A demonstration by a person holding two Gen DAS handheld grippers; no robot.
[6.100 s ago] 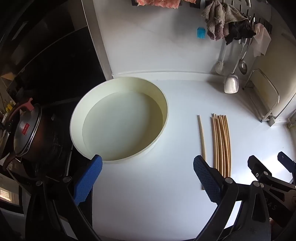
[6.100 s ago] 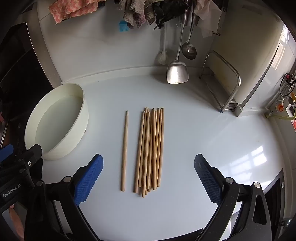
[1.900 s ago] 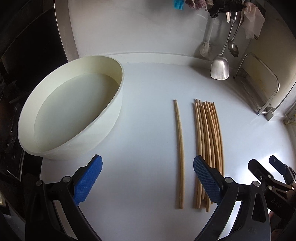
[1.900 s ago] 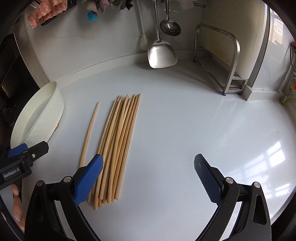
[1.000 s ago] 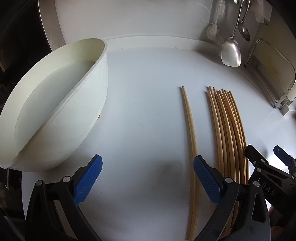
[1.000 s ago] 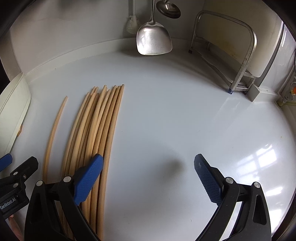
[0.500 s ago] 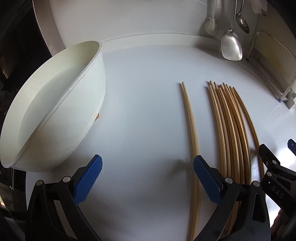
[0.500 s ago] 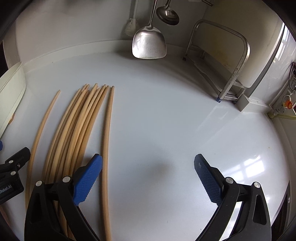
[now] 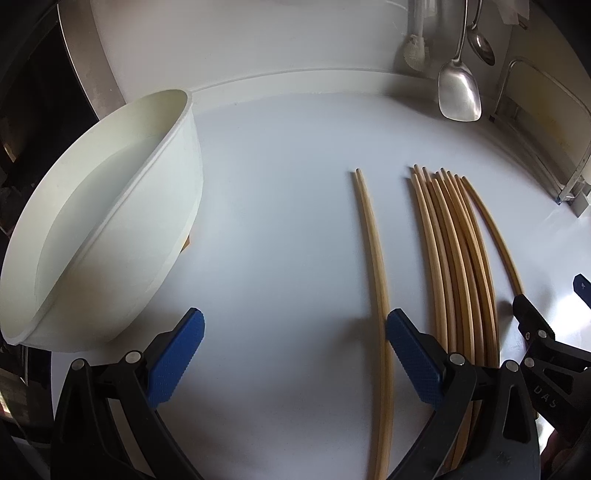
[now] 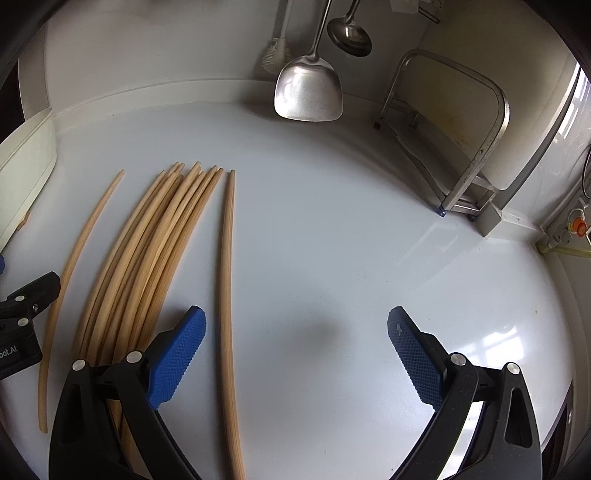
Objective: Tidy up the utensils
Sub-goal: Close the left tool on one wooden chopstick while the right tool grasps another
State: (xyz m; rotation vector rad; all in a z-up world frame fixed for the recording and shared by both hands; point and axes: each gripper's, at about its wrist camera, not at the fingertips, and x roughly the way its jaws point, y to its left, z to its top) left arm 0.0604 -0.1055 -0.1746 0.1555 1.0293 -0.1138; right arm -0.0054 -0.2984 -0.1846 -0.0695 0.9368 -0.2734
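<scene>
Several wooden chopsticks [image 9: 452, 251] lie in a bundle on the white counter; the bundle also shows in the right wrist view [image 10: 147, 251]. A chopstick pair [image 9: 373, 251] lies apart to the left of the bundle, just inside my left gripper's right fingertip. One chopstick [image 10: 226, 280] lies apart on the right of the bundle, between my right gripper's fingers, close to the left one. My left gripper [image 9: 295, 354] is open and empty, low over the counter. My right gripper [image 10: 297, 350] is open and empty.
A large white basin [image 9: 110, 221] stands at the left. A metal spatula [image 10: 308, 88] and a ladle [image 10: 349, 33] hang on the back wall. A metal rack [image 10: 454, 147] stands at the back right. A black stove edge is at far left.
Both grippers have come lower and closer to the chopsticks. One chopstick now lies further apart on the right side of the bundle, inside the right gripper's span.
</scene>
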